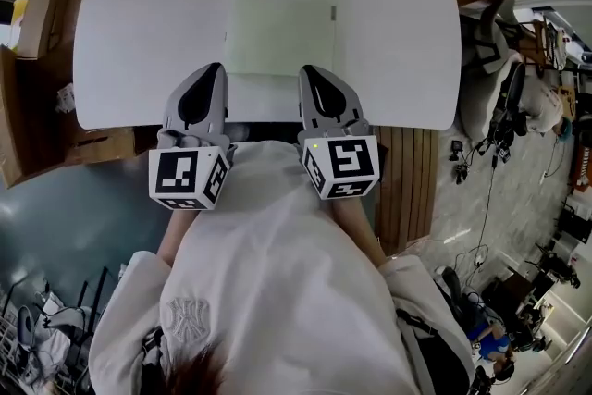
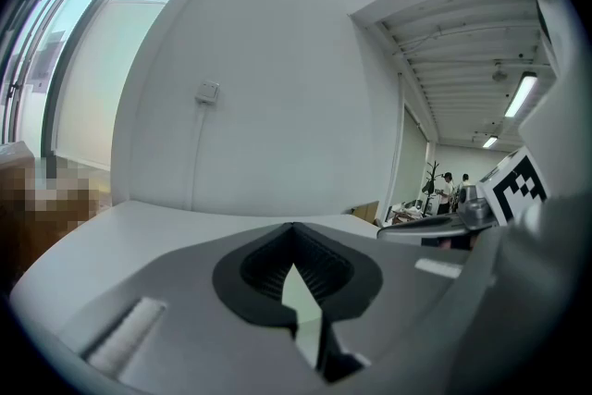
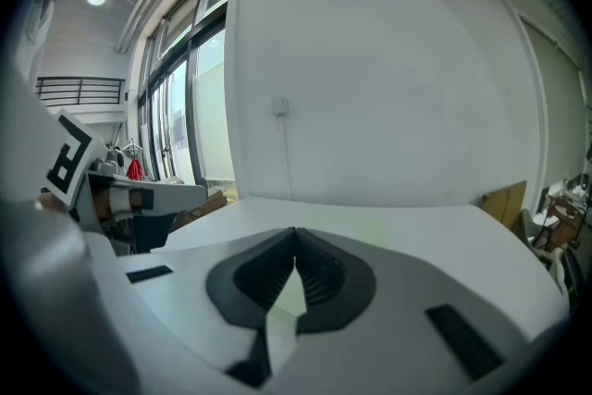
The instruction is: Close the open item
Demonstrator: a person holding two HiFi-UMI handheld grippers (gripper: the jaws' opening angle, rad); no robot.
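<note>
Jaws shut and empty, the left gripper [image 1: 214, 69] and right gripper [image 1: 308, 70] hover side by side over the near edge of a white table [image 1: 139, 32], a pale green flat item [image 1: 282, 28] lying just ahead.

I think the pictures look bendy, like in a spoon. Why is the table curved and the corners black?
Head view: the wide lens bows the white table. Left gripper view: same bulge, round black rim, ceiling lamp glaring. Right gripper view: black rim too, windows bright and curved.
</note>
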